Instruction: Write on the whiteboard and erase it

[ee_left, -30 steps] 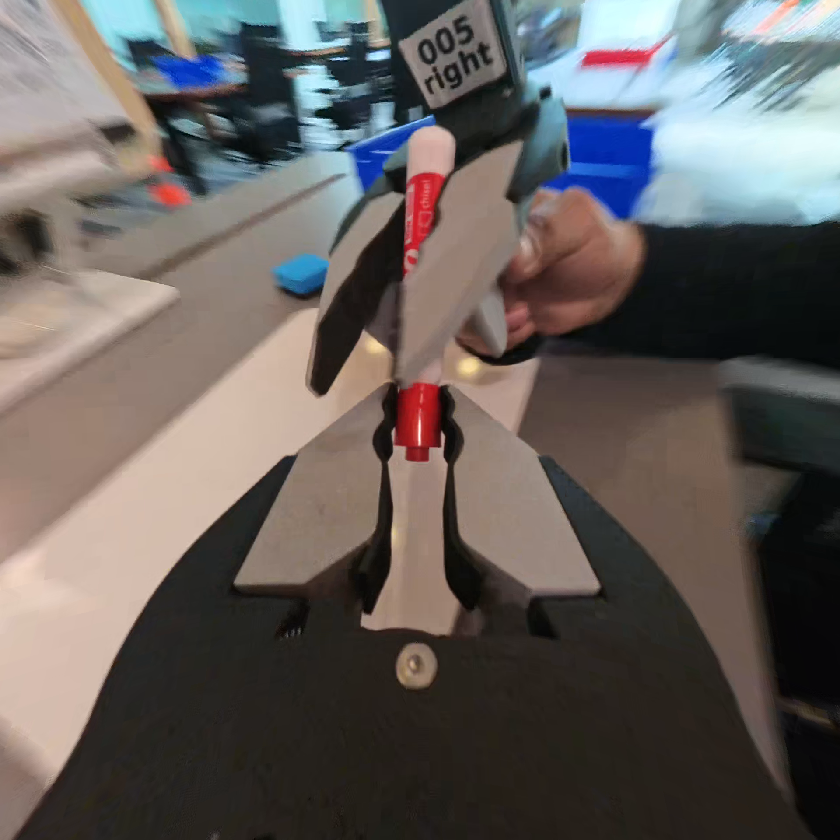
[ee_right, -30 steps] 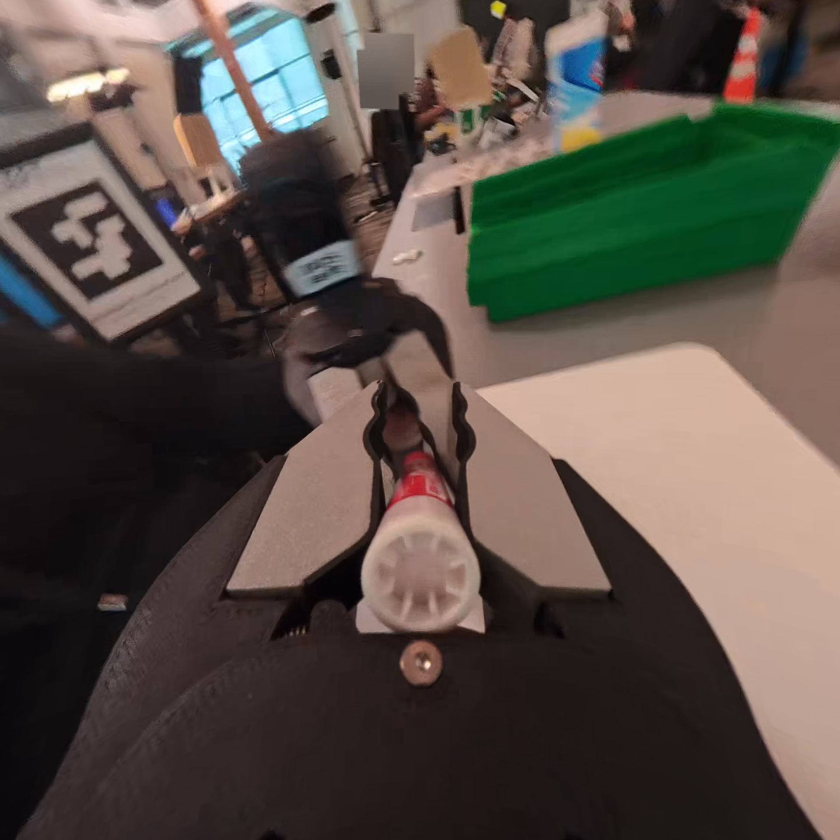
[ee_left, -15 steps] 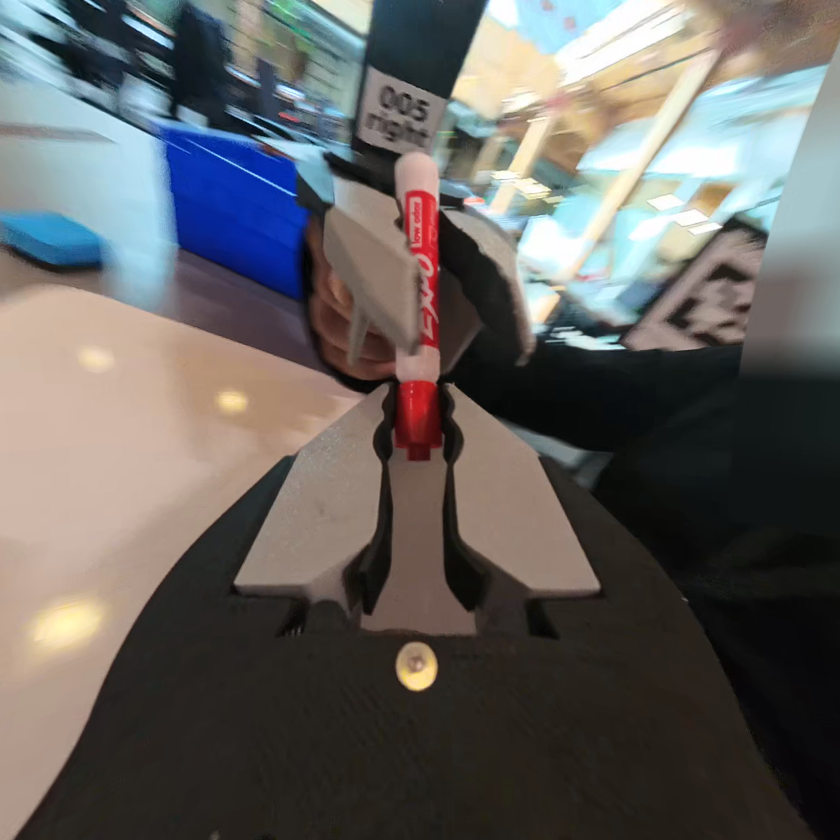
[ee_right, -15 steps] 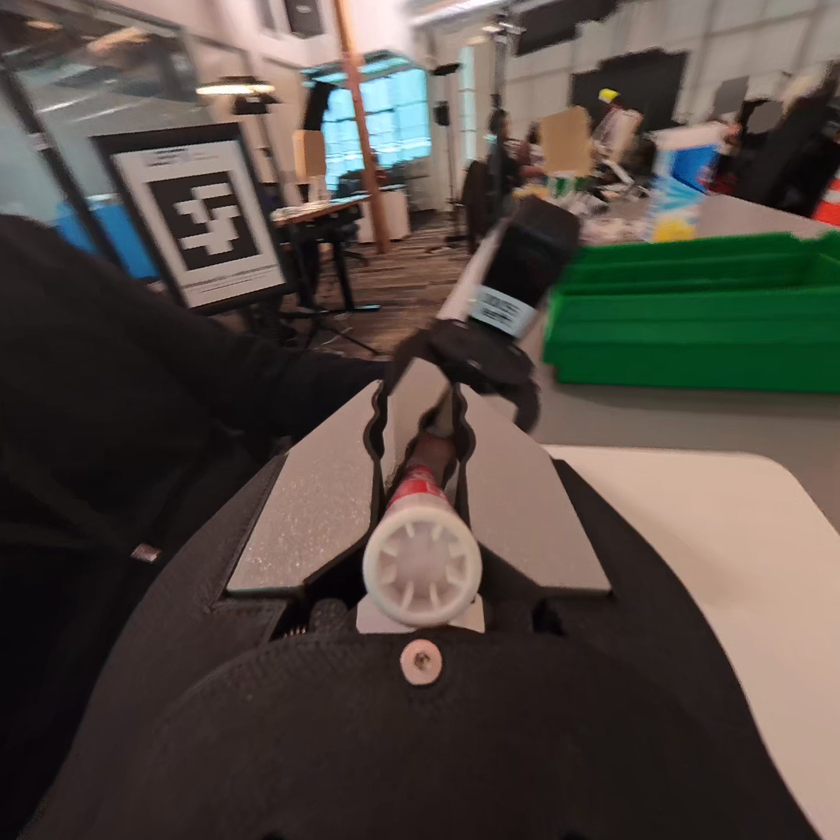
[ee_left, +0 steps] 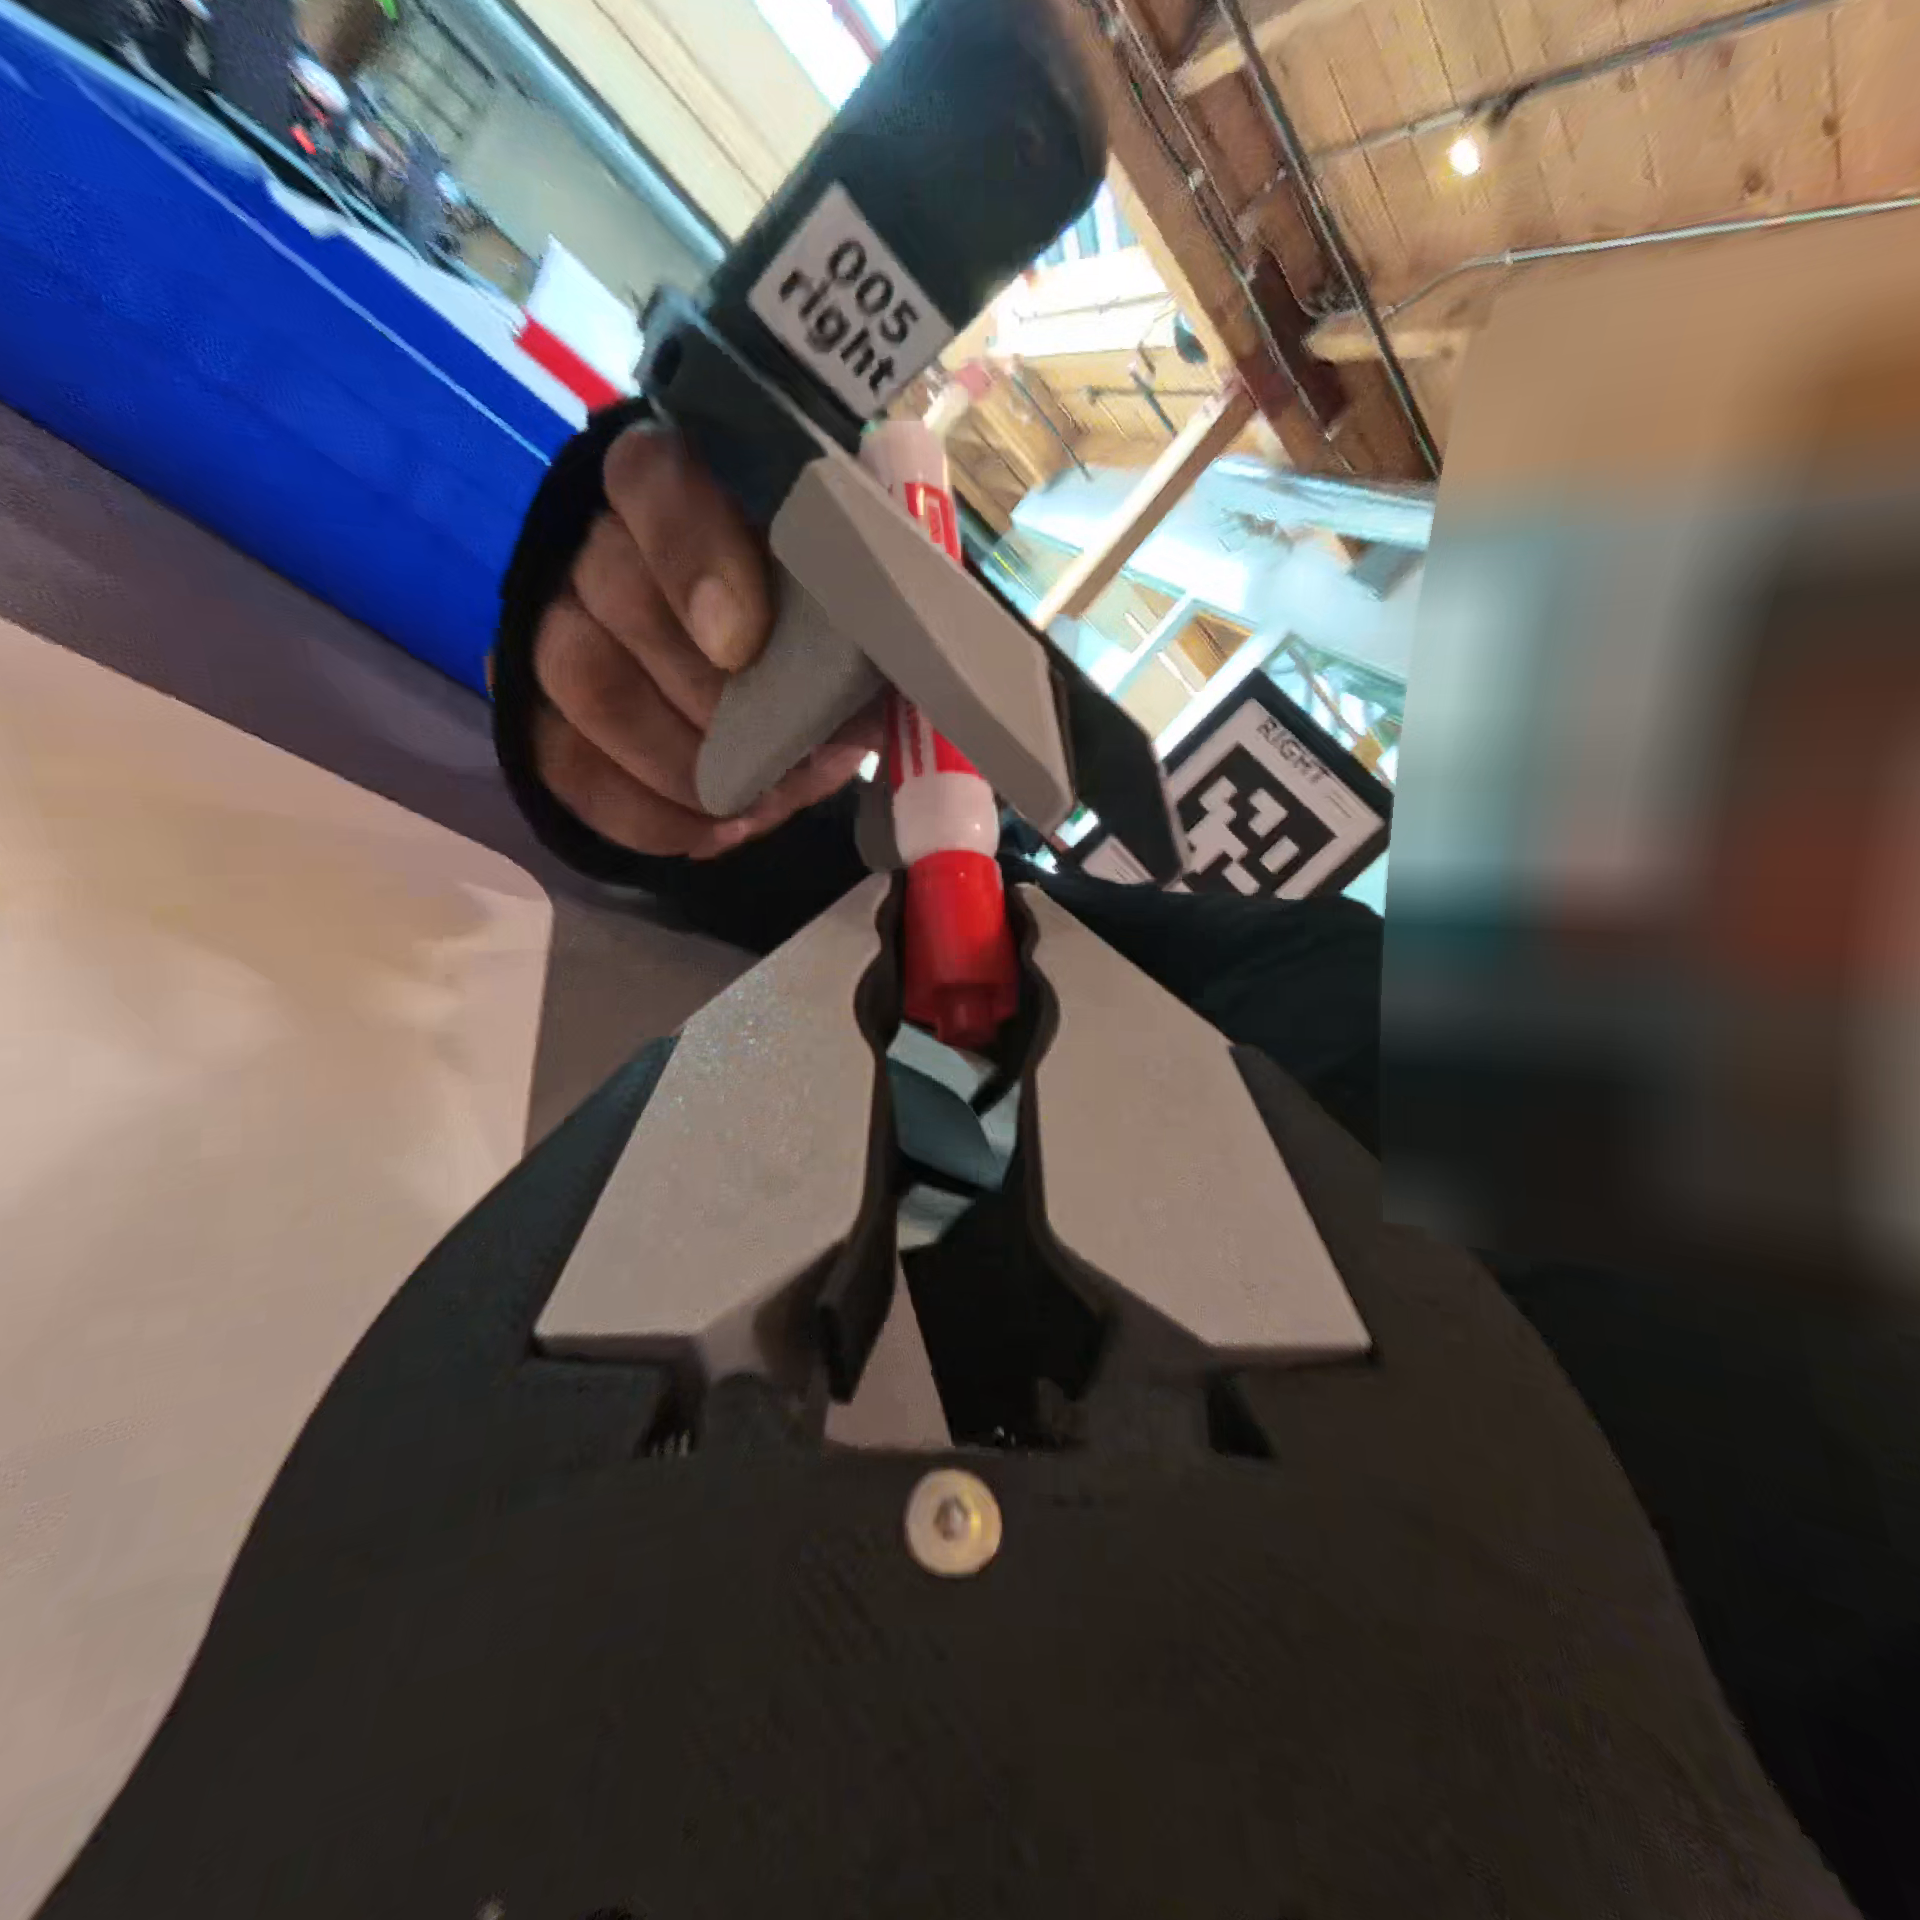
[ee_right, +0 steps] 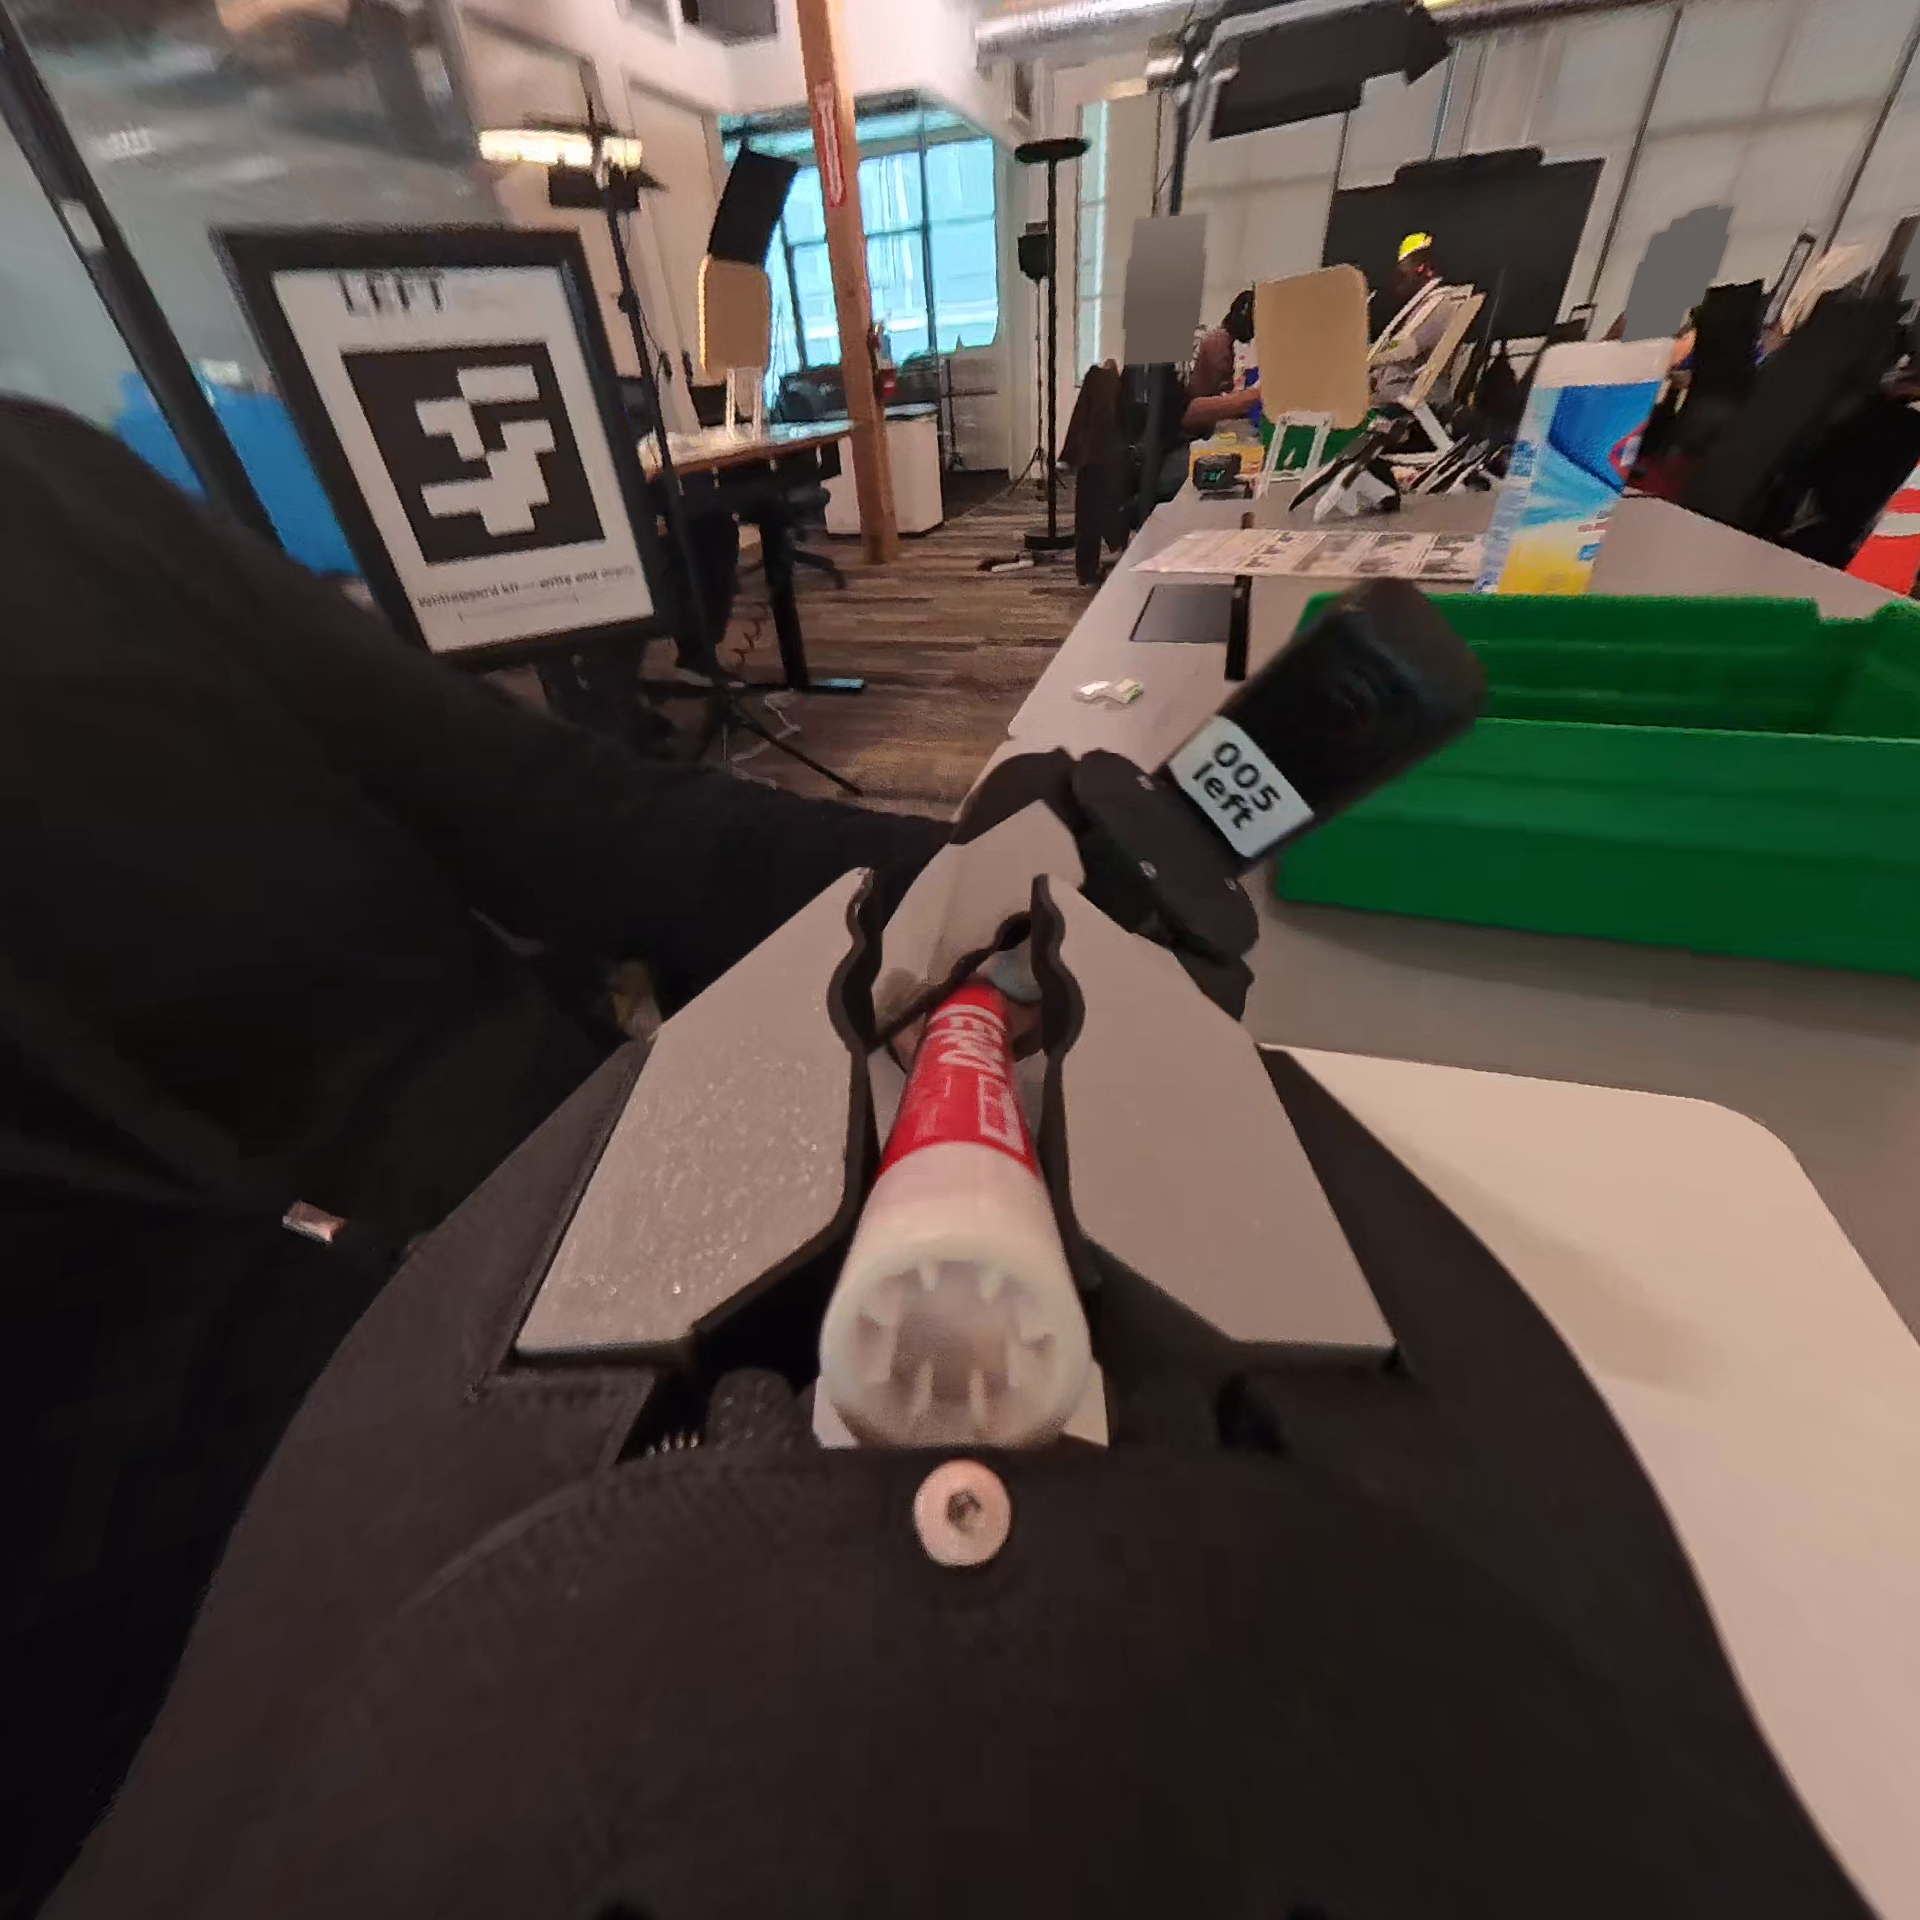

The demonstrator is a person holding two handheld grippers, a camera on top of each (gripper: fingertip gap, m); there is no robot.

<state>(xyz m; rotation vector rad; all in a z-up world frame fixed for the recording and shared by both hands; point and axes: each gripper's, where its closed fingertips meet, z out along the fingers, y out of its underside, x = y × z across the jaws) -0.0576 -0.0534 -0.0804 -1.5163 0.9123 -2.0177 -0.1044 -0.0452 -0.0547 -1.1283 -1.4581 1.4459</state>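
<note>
Marker (ee_right: 961,1174) lying lengthwise along right tongs (ee_right: 951,987) clamping its barrel, red cap (ee_left: 954,940) pointing into left tongs (ee_left: 951,935) clamping it.

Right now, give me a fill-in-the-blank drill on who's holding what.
1. The right claw grips the marker by its ____ barrel.
2. The left claw is shut on the marker's ____ cap.
3. The bins behind the whiteboard are ____.

Missing words: white; red; green
</note>
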